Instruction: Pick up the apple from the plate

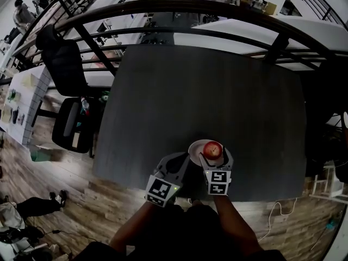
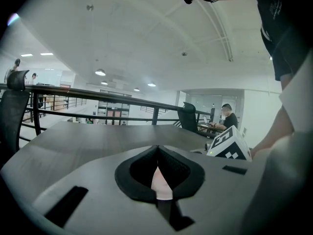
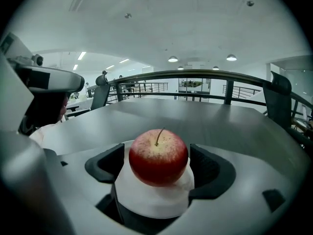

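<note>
Where railing (image 1: 179, 7) curves, table (image 1: 206, 102) (dark) holds 1 plate (image 1: 193, 151).

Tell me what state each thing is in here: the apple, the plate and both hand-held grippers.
apple: whole, stem up, resting on the plate, not lifted.
plate: flat on the table, carrying the apple.
right gripper: open, jaws either side of the apple.
left gripper: shut, jaws together.

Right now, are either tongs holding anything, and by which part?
Nothing is held. The right tongs stand open on both sides of the apple, which sits on the plate. The left tongs are shut, empty.
</note>
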